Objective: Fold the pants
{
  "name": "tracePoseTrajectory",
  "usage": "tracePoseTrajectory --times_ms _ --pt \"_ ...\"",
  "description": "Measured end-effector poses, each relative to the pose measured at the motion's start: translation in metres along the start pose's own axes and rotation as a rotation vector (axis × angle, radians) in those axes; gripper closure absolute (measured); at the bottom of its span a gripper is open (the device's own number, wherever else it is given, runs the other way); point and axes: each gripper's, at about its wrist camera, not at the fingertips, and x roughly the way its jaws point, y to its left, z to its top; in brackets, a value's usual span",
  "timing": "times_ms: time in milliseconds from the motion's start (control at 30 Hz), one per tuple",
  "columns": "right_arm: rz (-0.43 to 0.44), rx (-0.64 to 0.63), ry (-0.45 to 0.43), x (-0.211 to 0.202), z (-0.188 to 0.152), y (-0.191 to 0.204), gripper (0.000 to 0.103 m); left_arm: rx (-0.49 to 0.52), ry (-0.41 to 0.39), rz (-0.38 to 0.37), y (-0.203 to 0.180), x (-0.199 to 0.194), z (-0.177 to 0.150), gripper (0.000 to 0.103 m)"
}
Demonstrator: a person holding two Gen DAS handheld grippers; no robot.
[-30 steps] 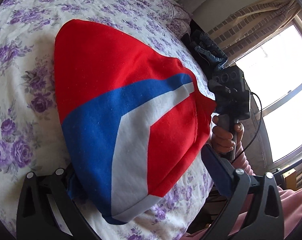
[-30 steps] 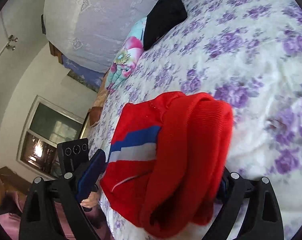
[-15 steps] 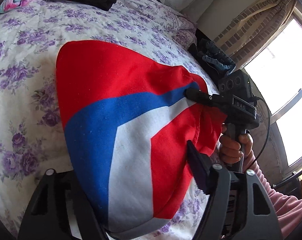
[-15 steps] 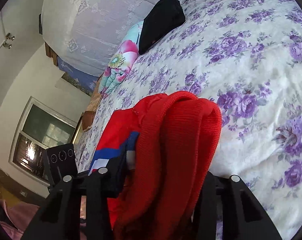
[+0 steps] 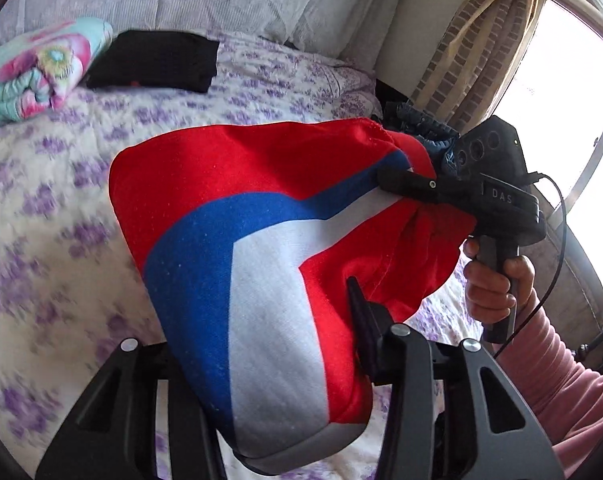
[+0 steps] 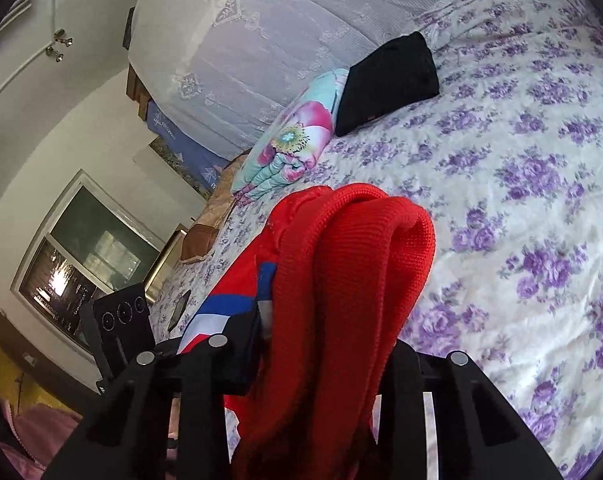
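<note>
Clamping red pants [image 5: 261,248] at both ends: left gripper [image 5: 261,360], right gripper [image 6: 325,344], above floral bedspread [image 6: 521,184]

A: Where is open room around the pants [image 5: 237,248]?

B: The floral bedspread [image 6: 521,184] lies bare beyond them and to their left in the left wrist view.

A: And what blocks?

B: Further beyond, a folded black garment [image 5: 153,60] and a rolled floral blanket [image 5: 33,72] sit side by side, touching, near the headboard cover [image 6: 261,36].
</note>
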Motion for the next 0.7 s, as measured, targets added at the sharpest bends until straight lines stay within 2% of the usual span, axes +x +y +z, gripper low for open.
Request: tracePoseTrajectory --times_ms 100,200,333,400,500,567,600,633,700 --pt "0.015 -0.028 -0.007 0.024 0.038 0.007 0.068 0.042 -0.03 0.03 0.018 -0.009 0.033 0.059" --pt "0.014 -0.042 -0.02 0.055 0.092 0.002 0.068 0.097 -0.062 0.072 0.046 -0.009 0.078 0.059" --pt "-0.022 -0.06 -0.015 0.114 0.157 -0.024 0.068 0.124 -0.079 0.127 0.104 0.02 0.139 0.059" --pt "-0.03 -0.035 0.006 0.149 0.18 -0.049 0.068 0.11 -0.062 0.151 0.136 0.046 0.157 0.059" --pt "-0.074 -0.005 0.043 0.192 0.19 -0.087 0.069 0.02 -0.002 0.131 0.182 0.083 0.166 0.059" --pt "-0.116 0.038 0.103 0.22 0.186 -0.117 0.068 -0.054 0.044 0.119 0.212 0.107 0.16 0.058" --pt "-0.145 0.05 0.132 0.23 0.18 -0.128 0.066 -0.081 0.057 0.101 0.223 0.113 0.154 0.056" --pt "-0.169 0.06 0.155 0.238 0.174 -0.137 0.059 -0.122 0.066 0.073 0.233 0.116 0.15 0.048" --pt "-0.125 0.071 0.133 0.234 0.169 -0.141 0.055 -0.182 0.071 0.035 0.244 0.111 0.152 0.044"
